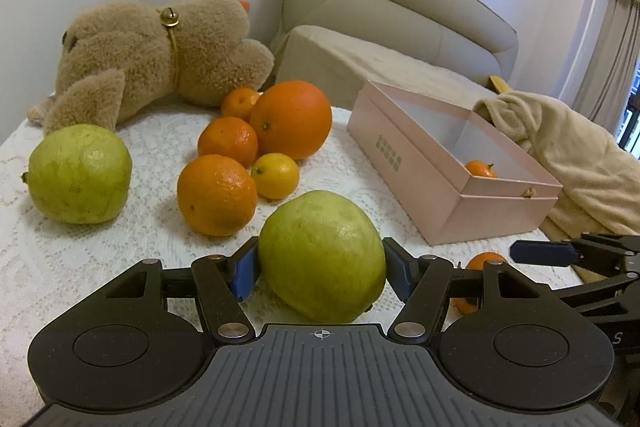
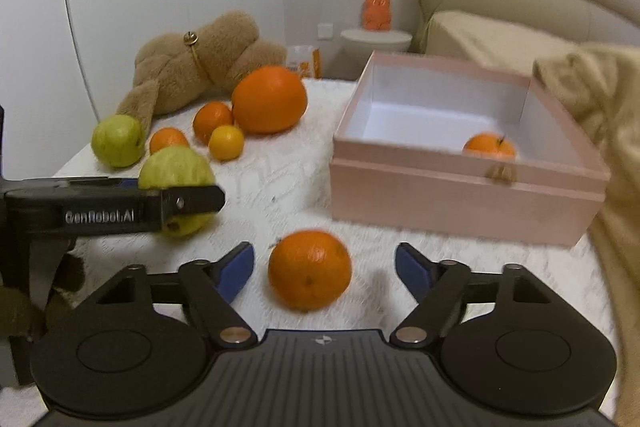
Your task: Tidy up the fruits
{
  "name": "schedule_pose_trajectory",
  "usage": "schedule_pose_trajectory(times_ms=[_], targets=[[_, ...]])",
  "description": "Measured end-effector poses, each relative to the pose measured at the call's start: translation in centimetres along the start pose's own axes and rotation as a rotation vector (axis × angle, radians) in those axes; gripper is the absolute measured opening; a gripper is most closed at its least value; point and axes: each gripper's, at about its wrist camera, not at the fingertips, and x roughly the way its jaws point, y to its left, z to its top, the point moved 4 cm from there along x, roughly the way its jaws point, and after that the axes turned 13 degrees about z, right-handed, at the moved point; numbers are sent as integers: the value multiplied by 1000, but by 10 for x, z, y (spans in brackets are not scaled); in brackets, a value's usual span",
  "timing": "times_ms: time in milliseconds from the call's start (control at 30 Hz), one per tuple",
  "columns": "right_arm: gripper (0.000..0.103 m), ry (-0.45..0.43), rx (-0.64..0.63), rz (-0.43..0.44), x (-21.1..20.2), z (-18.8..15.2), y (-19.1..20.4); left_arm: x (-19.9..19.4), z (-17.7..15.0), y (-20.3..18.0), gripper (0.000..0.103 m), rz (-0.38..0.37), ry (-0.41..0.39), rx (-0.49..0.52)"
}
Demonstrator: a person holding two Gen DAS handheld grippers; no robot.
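Observation:
My left gripper (image 1: 319,265) is shut on a green guava (image 1: 320,247) that rests on the white lace cloth, its blue pads pressing both sides. The same guava (image 2: 176,167) shows in the right wrist view behind a left finger (image 2: 192,199). My right gripper (image 2: 324,261) is open around an orange (image 2: 309,269) on the cloth, with a gap on each side. A pink box (image 2: 440,203) stands open behind it, with one mandarin (image 2: 489,145) inside.
A second guava (image 1: 80,173), a large orange (image 1: 292,119), several smaller oranges and a yellow citrus (image 1: 276,175) lie on the cloth. A brown teddy bear (image 1: 152,55) lies at the back. A beige blanket (image 1: 580,155) lies right of the box.

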Motion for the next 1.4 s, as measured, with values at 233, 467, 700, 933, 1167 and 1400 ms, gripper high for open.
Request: schedule_pose_trajectory(times_ms=[233,467,700,933,1167,1400], targets=[[76,4,17,-10,-22,-11,-9,0,0,0,69,-1,1,-2],[74,53,-13,17,-4,-16,6,0,0,0,69,-1,1,-2],[47,78,-49,26,14,-9,16,0,0,1,69,-1,3,-4],[42,77,-60,29,14,-6,14,3,1,1,71,3,20,-14],[43,65,-85,21,23,3,12,4,3,-5,69,34,49,2],[43,38,-66,41,27,3,7,3,4,-9,68,57,59,22]])
